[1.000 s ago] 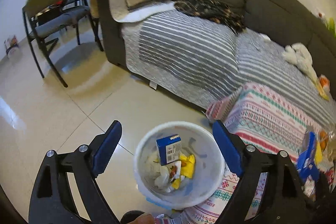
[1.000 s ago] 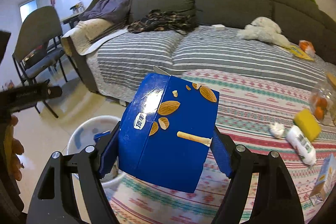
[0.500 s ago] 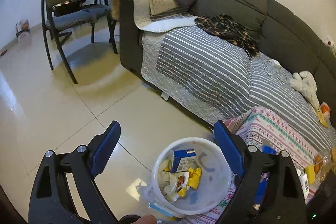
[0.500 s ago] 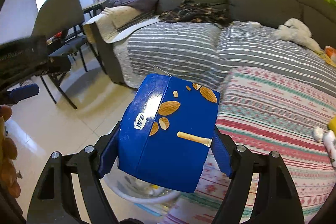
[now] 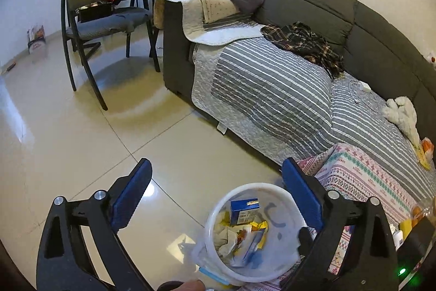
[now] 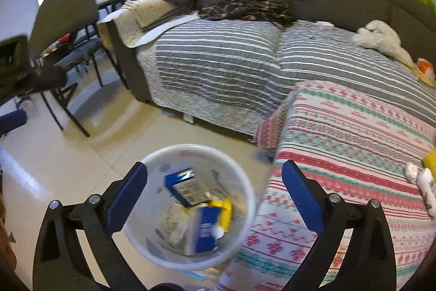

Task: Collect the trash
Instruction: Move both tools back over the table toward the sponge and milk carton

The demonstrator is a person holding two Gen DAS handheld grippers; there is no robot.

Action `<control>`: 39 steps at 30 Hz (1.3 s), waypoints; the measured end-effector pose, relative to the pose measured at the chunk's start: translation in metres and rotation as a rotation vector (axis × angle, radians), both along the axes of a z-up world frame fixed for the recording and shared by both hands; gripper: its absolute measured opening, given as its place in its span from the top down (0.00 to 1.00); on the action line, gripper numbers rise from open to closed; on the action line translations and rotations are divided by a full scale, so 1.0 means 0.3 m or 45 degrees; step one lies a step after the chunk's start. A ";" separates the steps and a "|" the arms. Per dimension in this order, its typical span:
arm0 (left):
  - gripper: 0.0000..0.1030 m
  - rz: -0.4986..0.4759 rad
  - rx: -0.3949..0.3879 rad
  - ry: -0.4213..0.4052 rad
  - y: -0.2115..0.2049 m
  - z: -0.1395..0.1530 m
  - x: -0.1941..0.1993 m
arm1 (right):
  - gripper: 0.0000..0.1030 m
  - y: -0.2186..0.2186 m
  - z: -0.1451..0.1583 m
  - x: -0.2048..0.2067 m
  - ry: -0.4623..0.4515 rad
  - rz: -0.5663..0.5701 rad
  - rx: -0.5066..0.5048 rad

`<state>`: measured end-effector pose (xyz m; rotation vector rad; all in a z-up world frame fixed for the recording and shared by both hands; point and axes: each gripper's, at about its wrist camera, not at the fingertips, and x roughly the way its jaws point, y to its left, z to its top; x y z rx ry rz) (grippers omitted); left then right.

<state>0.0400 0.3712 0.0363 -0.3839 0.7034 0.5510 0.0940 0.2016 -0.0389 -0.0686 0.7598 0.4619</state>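
A white trash bucket [image 6: 152, 160] stands on the tiled floor beside the patterned table cloth. It holds wrappers, a small blue box [image 6: 185, 187] and the large blue almond-print carton [image 6: 204, 231], which lies blurred inside it. My right gripper [image 6: 215, 195] is open and empty above the bucket. In the left wrist view the bucket [image 5: 218, 212] sits low, between the fingers of my left gripper [image 5: 218, 195], which is open and empty above it. The small blue box [image 5: 242, 212] shows there too.
A table with a patterned cloth [image 6: 340, 149] is right of the bucket, with a yellow item [image 6: 430, 160] and a white bottle [image 6: 427, 187] at its far right. A grey sofa with striped cover [image 5: 272, 89] is behind. A chair [image 5: 109, 7] stands at the left.
My right gripper has opened and dropped the blue carton into the bucket. The left gripper has pulled back and up a little, staying open.
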 end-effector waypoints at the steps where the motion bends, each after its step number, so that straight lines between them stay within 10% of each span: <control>1: 0.08 -0.004 0.010 0.004 -0.010 0.000 0.002 | 0.07 -0.015 0.006 0.004 -0.002 -0.021 -0.007; 39: 0.07 -0.728 0.203 0.272 -0.970 -0.204 0.264 | 0.07 -1.103 0.022 0.027 0.052 -0.718 -0.092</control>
